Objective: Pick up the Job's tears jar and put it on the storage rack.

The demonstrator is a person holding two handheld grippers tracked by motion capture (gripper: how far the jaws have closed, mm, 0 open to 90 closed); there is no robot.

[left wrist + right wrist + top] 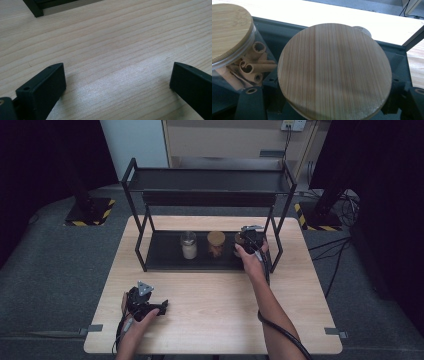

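Three jars sit in a row on the lower shelf of the black rack [150,251] at the far side of the table [215,320]: a jar of white powder [188,246] at the left, a cinnamon jar [216,244] in the middle, and a third jar [334,72] at the right. We judge the row is being kept tidy on that shelf, lids up and close together. Our right gripper [251,240] reaches in to the third jar; in its own view the bamboo lid sits between the two jaws, which stand about as far apart as the lid is wide, one at each side. Whether they press on the glass below we cannot tell, since the lid hides it. The cinnamon jar stands just beside, to the left. Our left gripper [145,304] rests low over the bare table near the left edge, well apart from the rack, its jaws spread wide with nothing between them, apparently waiting.
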